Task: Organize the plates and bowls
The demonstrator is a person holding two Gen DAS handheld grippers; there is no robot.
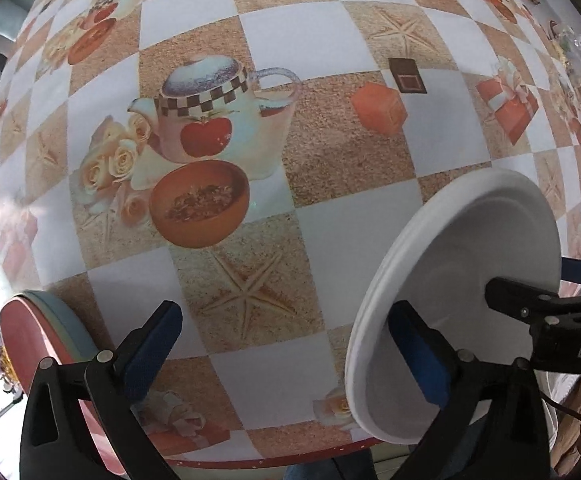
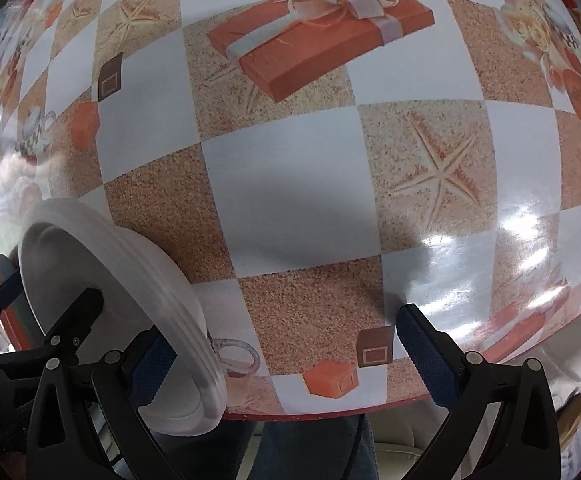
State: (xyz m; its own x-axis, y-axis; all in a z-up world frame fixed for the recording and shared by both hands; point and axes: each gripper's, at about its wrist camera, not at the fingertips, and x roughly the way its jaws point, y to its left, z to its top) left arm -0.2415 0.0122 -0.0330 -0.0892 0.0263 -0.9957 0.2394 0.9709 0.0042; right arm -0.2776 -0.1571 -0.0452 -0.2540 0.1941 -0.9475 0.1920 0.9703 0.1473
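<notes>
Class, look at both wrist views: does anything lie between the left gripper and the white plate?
Nothing visible does. The left gripper is open, and its right finger already sits over the round white plate; the right gripper flanks the plate too.

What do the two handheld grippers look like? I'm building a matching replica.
Both the left gripper and right gripper have black plastic finger frames with cut-out slots, silver rivets and textured blue pads. White lettering reading "DAS" marks the right one's body. No sleeves show.

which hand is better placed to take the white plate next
Hard to call: both open tongs, left tongs and right tongs, already straddle the white plate's rim. Slight edge left, nearer the plate stack.
</notes>
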